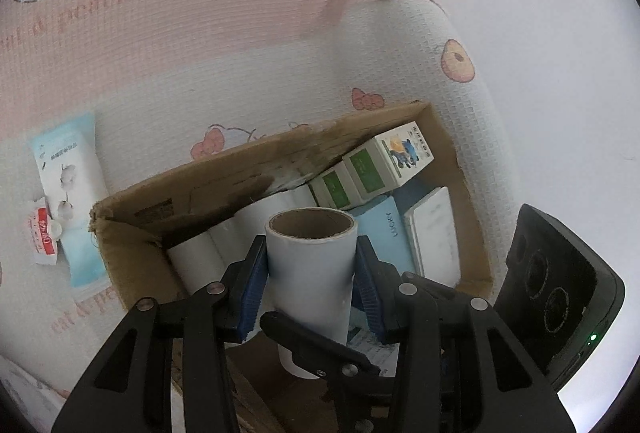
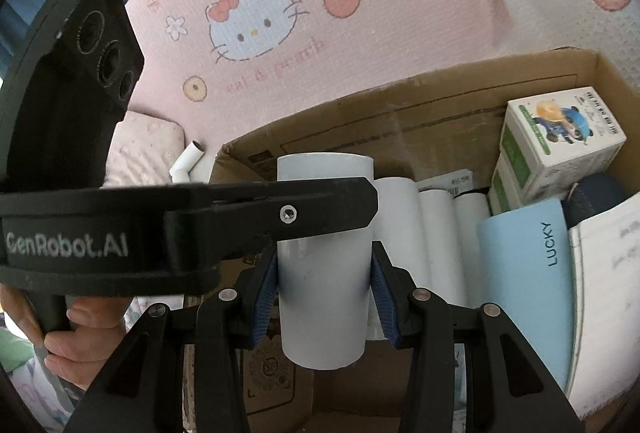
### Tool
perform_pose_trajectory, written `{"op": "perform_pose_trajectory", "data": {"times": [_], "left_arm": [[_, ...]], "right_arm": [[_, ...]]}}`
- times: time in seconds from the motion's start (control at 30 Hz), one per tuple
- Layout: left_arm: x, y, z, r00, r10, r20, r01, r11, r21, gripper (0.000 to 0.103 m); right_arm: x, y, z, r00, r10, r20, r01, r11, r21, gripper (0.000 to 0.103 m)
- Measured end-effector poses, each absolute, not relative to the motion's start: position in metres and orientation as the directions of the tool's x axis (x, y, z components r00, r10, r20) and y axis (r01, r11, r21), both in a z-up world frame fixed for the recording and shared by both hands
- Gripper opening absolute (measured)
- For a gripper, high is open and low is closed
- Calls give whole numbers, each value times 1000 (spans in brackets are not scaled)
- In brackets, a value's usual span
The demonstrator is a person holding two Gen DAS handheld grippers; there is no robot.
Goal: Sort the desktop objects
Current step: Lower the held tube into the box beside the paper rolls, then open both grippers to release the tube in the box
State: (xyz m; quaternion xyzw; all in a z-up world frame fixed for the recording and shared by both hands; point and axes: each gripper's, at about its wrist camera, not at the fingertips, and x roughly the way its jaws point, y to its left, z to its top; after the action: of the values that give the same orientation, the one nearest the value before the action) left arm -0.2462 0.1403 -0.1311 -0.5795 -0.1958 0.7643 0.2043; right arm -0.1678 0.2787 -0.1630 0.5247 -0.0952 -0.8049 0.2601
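The left claw (image 1: 311, 283) has its blue pads pressed on both sides of a white paper roll (image 1: 311, 273), fairly wide apart because the roll fills the gap. The right claw (image 2: 325, 293) grips the same roll (image 2: 325, 257) lower down, its pads against the flanks, while one finger of the left claw crosses in front of it. The roll hangs over an open cardboard box (image 2: 400, 105), above a row of similar rolls (image 2: 436, 229) lying along its floor, with small green-and-white cartons (image 2: 560, 141) and a light blue case (image 2: 528, 273) to the right. The roll looks light, with a hollow cardboard core (image 1: 312, 223), so it is probably stiff enough but would dent under a hard squeeze. Its smooth wrap may slip; holding it mid-length across the width seems soundest.
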Motion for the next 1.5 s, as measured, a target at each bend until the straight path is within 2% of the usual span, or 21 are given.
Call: {"op": "perform_pose_trajectory", "data": {"times": [0.3,0.63,1.07,1.17,1.37,1.43,1.5], "left_arm": [[-258,151,-136,-214,453,-865,-32,-889,-457,46],[-271,167,-149,-153,265,-952,69,-958,-278,47],[-270,144,-137,-107,339,-935,129,-927,-351,48],[-270,142,-138,-113,336,-935,123,-929,-349,39],[-262,139,-141,-108,343,-933,74,-933,-352,30],[-262,141,-144,-94,330,-939,58,-940,-336,20],[-262,143,-146,-92,314,-945,49,-946,-320,17]], "right_arm": [[-170,289,-168,-302,-553,-777,297,-828,475,42],[-170,289,-178,-255,-541,-801,278,-835,475,41],[-169,286,-181,-221,-555,-802,285,-823,491,41],[-170,283,-182,-206,-553,-807,282,-824,492,40],[-169,278,-185,-183,-534,-825,283,-833,476,40],[-170,276,-187,-170,-526,-833,272,-838,474,40],[-172,275,-189,-155,-514,-844,263,-844,466,40]]}}
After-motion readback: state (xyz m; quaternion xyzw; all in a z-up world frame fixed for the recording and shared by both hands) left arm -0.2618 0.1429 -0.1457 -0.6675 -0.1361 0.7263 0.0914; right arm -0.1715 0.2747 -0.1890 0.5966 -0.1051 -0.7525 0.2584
